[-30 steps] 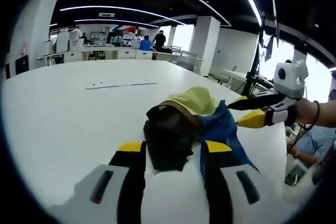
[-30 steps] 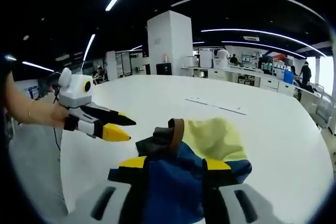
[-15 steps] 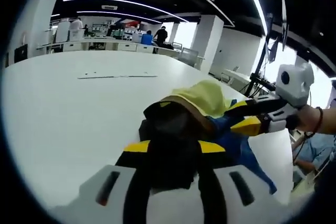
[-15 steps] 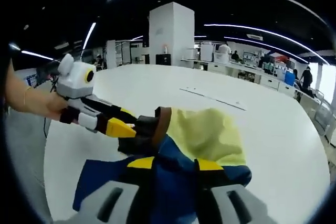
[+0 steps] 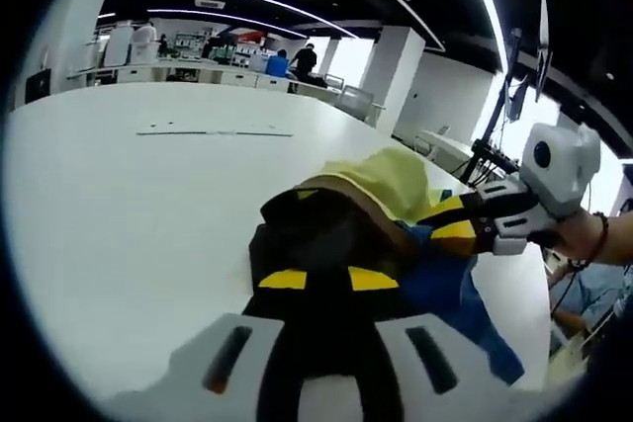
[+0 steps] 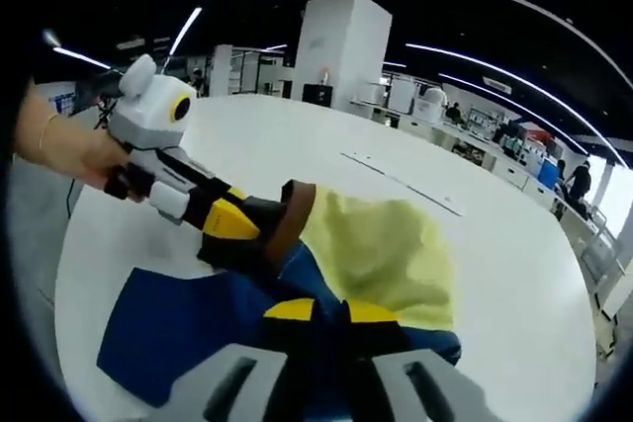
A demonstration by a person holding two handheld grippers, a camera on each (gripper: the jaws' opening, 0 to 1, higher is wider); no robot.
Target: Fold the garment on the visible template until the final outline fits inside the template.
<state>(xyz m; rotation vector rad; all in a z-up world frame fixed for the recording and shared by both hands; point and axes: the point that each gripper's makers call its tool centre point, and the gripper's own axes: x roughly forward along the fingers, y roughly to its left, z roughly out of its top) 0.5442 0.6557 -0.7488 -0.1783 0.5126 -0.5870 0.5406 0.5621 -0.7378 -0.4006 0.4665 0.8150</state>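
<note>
A bunched garment with black, brown, pale yellow (image 5: 381, 180) and blue parts lies on the white table (image 5: 119, 195). My left gripper (image 5: 328, 279) is shut on its black part (image 5: 316, 229), near the brown band. My right gripper (image 6: 331, 311) is shut on the blue fabric, which spreads out as a flat panel (image 6: 188, 328) on the left of that view. The yellow part (image 6: 381, 249) lies just beyond it. The right gripper (image 5: 450, 219) reaches into the left gripper view from the right, and the left gripper (image 6: 237, 224) into the right gripper view from the left. A thin template line (image 5: 213, 132) (image 6: 401, 183) marks the table farther off.
The table's edge (image 5: 524, 274) runs close on the right of the left gripper view, with a dark stand (image 5: 490, 135) and a seated person (image 5: 584, 279) beyond it. White pillars (image 6: 341, 46), desks and people stand far behind.
Both grippers have closed in on the garment and shut on it. The blue fabric has been drawn out into a wider flat panel.
</note>
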